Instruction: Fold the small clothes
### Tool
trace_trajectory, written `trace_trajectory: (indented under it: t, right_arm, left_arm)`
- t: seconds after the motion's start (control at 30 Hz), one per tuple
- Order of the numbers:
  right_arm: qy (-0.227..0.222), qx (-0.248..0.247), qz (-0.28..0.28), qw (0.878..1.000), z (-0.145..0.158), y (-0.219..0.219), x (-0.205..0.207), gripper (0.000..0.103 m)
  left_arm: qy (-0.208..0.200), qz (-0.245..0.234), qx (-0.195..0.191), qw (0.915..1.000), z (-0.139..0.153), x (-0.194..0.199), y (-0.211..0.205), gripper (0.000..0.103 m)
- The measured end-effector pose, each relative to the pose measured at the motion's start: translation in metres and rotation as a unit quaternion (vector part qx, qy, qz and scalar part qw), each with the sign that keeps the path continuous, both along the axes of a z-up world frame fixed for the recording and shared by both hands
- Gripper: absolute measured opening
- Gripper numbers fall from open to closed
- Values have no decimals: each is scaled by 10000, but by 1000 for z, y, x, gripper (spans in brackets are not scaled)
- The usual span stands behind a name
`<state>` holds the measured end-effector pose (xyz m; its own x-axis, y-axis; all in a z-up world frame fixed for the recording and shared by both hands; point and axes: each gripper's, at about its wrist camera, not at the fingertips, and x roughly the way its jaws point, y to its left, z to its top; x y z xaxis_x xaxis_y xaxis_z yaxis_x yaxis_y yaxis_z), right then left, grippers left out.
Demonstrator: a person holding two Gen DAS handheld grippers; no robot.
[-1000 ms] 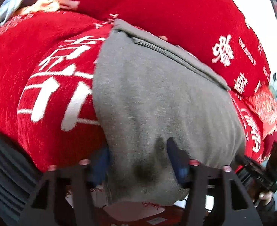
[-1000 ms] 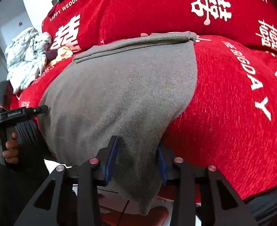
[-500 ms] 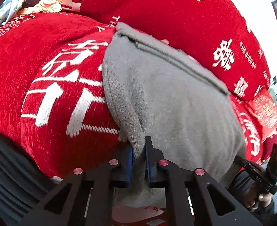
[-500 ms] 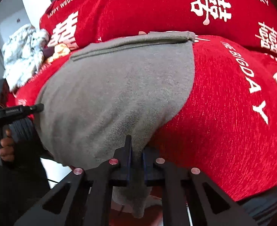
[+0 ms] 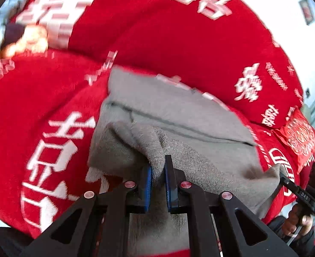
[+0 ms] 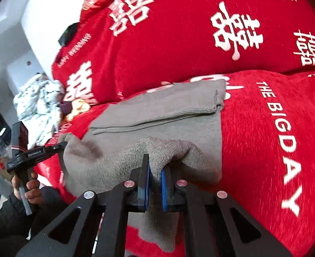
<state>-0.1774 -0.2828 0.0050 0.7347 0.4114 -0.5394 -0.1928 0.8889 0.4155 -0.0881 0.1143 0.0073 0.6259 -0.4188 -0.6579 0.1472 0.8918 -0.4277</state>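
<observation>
Nearest each lens, blue pads pinch grey knit: the left gripper (image 5: 157, 184) and the right gripper (image 6: 155, 189) each clamp a near corner of the garment (image 6: 168, 117), whose hem is raised off the red sofa cover (image 6: 264, 139). Farther back, the waistband lies flat. This looks like the first fold; next, carry both corners evenly onto that far edge.

Grey garment (image 5: 200, 128): soft knit cloth, matt, fine ribbed texture w/ stitched hem. Red cover (image 6: 253, 150): plush chenille-like fabric, matt, fuzzy nap, white woven lettering. Fingers (image 5: 170, 184): matt black plastic frames, blue ridged rubbery pads, small shiny pink metal-looking rivets.
</observation>
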Motion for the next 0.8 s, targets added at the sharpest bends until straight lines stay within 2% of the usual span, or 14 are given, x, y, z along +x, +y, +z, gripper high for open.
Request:
trace_trajectory:
  t: [0.13, 0.17, 0.23, 0.27, 0.3, 0.37, 0.53, 0.57, 0.63, 0.67, 0.7, 0.73, 0.77, 0.8]
  right_arm:
    - [312, -133, -45, 9994, -13, 3, 22, 12]
    - [400, -139, -55, 9991, -16, 3, 24, 14]
    - [441, -52, -18, 9990, -19, 0, 20, 14]
    - [412, -39, 34, 9991, -21, -1, 16, 22]
    - [385, -63, 84, 9992, -22, -1, 11, 37]
    - [376, -189, 132, 9990, -26, -1, 0, 56]
    - [598, -226, 211, 9977, -43, 1, -14, 55]
    - [540, -203, 179, 9982, -44, 1, -16, 55]
    - [543, -95, 197, 9983, -44, 2, -12, 55]
    - [558, -44, 212, 9982, -43, 3, -9, 48]
    - [609, 25, 317, 9976, -42, 5, -5, 32]
    - [681, -9, 419, 9968, -43, 9, -2, 24]
    - [725, -120, 472, 9962, -44, 12, -1, 16]
    - [725, -213, 507, 9959, -45, 16, -2, 14]
  left_arm:
    - [360, 65, -151, 9992, -22, 10, 3, 13]
    - [355, 57, -228, 9991, -23, 5, 5, 19]
    - [339, -5, -373, 9987, -21, -6, 12, 59]
    - [293, 50, -322, 9990, -19, -15, 15, 91]
    - [192, 171, -231, 9994, -18, -23, 18, 97]
    - [22, 128, -44, 9999, -16, -39, 20, 97]
    - [307, -290, 212, 9989, -33, -42, 3, 96]
    - [300, -356, 308, 9984, -34, -40, -4, 86]
    - [202, -417, 522, 9976, -32, -35, -19, 84]
    - [192, -511, 547, 9970, -30, -31, -26, 66]
    - [213, -549, 622, 9963, -29, -30, -30, 47]
    - [233, -627, 706, 9953, -27, -29, -34, 39]
    - [257, -722, 737, 9943, -25, -29, -37, 22]
    - [282, -807, 732, 9936, -26, -30, -38, 17]
